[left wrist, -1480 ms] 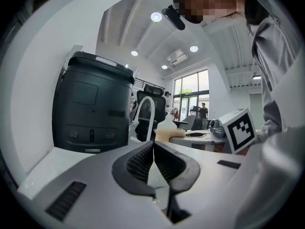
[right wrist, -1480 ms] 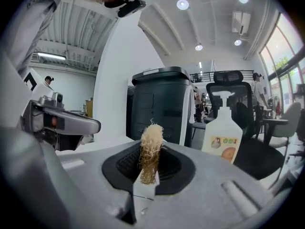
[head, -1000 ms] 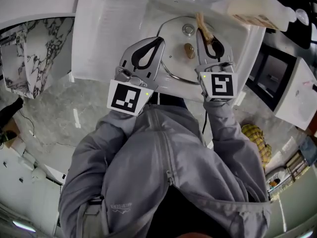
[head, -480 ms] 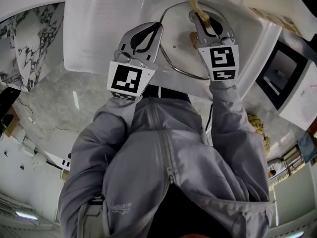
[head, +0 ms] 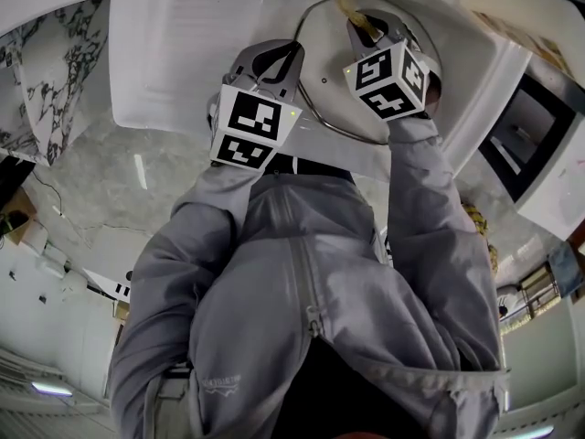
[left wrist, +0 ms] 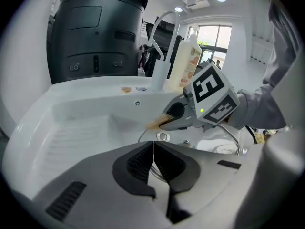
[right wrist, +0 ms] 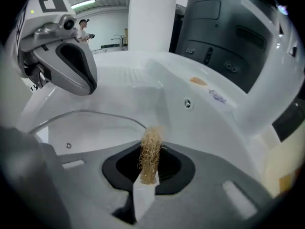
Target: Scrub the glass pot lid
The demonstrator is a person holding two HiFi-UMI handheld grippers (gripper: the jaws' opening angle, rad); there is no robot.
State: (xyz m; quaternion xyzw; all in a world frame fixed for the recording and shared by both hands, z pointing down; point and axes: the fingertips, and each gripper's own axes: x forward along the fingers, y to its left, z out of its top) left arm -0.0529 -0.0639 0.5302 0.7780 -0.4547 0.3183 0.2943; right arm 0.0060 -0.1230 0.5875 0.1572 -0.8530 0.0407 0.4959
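- Two grey grippers are working over the white moulded sink [head: 174, 53] in the head view. The round, metal-rimmed glass pot lid [head: 324, 62] is lying in the sink's basin. The left gripper [head: 292, 48] is hanging over the lid's rim on the side of the sink's ribbed drainboard. The right gripper [head: 361, 18] is pointing a tan fibrous scrubber [head: 350, 7] at the basin's far side.
- In the left gripper view, the left gripper [left wrist: 153, 149] is showing its jaws pressed together with nothing pinched between them. The lid [left wrist: 221, 144] is lying in the basin just beyond, with the right gripper [left wrist: 164, 122] hovering above it.
- In the right gripper view, the right gripper [right wrist: 150, 175] is clamping the scrubber [right wrist: 150, 151], whose fibres are sticking out ahead over the lid [right wrist: 95, 132]. I cannot tell whether they are touching the glass.
- Judging by this, the tool is in hand and the lid is in place, but no suds or scrub marks are showing, so nearly all the scrubbing is still waiting.
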